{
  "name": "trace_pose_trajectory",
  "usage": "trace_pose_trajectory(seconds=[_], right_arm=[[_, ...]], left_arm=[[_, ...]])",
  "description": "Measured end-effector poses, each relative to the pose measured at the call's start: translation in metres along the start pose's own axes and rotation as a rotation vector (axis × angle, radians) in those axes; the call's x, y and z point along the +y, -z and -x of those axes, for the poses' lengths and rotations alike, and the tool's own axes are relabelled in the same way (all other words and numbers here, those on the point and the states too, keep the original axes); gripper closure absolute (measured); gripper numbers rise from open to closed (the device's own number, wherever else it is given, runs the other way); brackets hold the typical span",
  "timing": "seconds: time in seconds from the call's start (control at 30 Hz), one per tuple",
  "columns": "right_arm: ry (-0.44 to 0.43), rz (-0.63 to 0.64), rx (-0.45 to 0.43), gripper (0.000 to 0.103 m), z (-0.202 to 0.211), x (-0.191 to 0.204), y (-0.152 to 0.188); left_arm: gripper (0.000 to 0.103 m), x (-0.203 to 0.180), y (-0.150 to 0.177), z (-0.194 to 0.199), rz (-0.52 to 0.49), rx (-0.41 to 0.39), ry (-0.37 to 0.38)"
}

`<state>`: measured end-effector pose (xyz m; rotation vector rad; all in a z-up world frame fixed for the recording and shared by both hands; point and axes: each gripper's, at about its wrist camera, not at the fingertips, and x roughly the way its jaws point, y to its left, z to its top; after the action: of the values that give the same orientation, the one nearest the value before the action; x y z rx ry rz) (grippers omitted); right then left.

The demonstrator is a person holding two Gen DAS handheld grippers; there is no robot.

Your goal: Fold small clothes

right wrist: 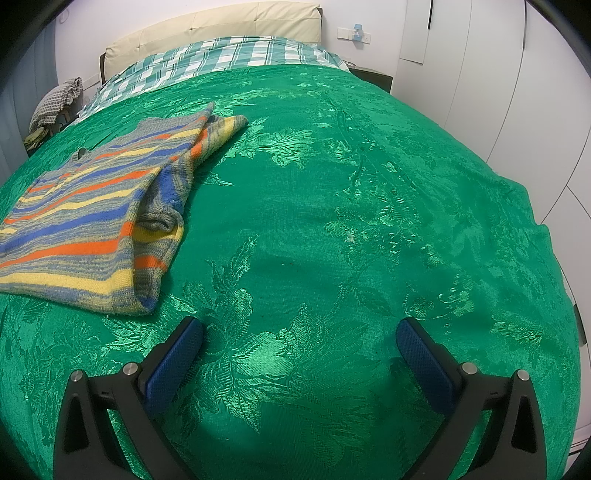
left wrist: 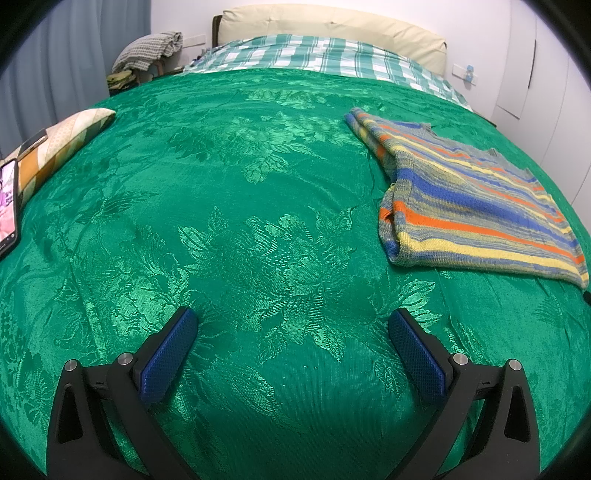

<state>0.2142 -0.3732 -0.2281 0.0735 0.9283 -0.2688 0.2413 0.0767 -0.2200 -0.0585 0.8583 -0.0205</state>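
Note:
A striped knit sweater (left wrist: 476, 206) in blue, orange, yellow and grey lies folded on the green floral bedspread (left wrist: 258, 206). In the left wrist view it is at the right, beyond my left gripper (left wrist: 291, 325), which is open and empty over bare bedspread. In the right wrist view the sweater (right wrist: 92, 221) lies at the left, its near corner just ahead of the left finger. My right gripper (right wrist: 299, 332) is open and empty above the bedspread (right wrist: 351, 221). A sleeve sticks out from the sweater toward the headboard.
A striped cushion (left wrist: 62, 147) and two phones (left wrist: 9, 206) lie at the bed's left edge. A checked sheet (left wrist: 314, 55) and cream headboard (left wrist: 332, 26) are at the far end. White wardrobe doors (right wrist: 517, 92) stand to the right.

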Motion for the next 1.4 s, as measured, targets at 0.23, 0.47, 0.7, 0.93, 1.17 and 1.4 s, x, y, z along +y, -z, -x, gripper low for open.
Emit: trace_pose_trajectory(seconds=[0.23,0.47,0.7,0.93,1.17,1.4], right_arm=[[0.0,0.0,0.0,0.0,0.0,0.0,0.0],[0.0,0.0,0.0,0.0,0.0,0.0,0.0],[0.0,0.0,0.0,0.0,0.0,0.0,0.0],[0.0,0.0,0.0,0.0,0.0,0.0,0.0],[0.0,0.0,0.0,0.0,0.0,0.0,0.0],[0.0,0.0,0.0,0.0,0.0,0.0,0.0]], left_arm=[[0.0,0.0,0.0,0.0,0.0,0.0,-0.001],[0.0,0.0,0.0,0.0,0.0,0.001,0.0],[0.0,0.0,0.0,0.0,0.0,0.001,-0.001],[0.0,0.0,0.0,0.0,0.0,0.001,-0.001],[0.0,-0.001,-0.001,-0.001,-0.003,0.003,-0.005],[0.002,-0.013,-0.008,0.014,-0.046,0.035,-0.052]])
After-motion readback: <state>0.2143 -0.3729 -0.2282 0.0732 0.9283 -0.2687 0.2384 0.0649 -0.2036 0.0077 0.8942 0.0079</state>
